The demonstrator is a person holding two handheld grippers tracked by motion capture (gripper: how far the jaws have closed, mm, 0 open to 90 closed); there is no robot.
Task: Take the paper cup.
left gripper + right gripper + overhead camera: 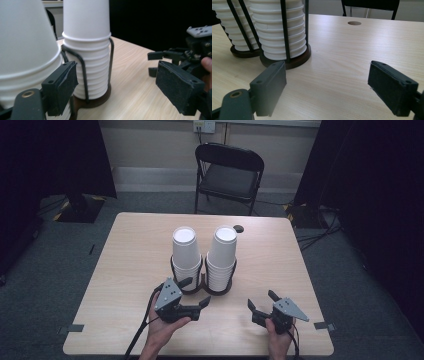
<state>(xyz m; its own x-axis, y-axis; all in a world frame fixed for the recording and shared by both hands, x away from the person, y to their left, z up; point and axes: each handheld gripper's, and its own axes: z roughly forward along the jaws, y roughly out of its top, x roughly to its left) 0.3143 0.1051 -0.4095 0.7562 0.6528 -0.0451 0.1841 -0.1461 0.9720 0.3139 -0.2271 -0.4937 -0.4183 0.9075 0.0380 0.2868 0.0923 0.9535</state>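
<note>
High view: two stacks of white paper cups, upside down, stand side by side in a dark wire holder (202, 281) near the middle of the table (125, 270). The left stack (186, 251) is just ahead of the left gripper (198, 292); the right stack (222, 255) is beside it. The left gripper's jaws are spread with nothing between them, one pad close beside the left stack's lower rims. The right gripper (261, 301) rests lower right, well apart from the cups, jaws wide and empty.

Left gripper view: the left stack (25, 50) looms just beside the near pad (61, 87); whether they touch, I cannot tell.

Judgement: the cups are light, thin-walled and easily crushed, and nested cups may cling together. Best hold is low on the top cup's smooth sidewall, above its rolled rim, with a gentle squeeze. The wire uprights limit access lower down.
</note>
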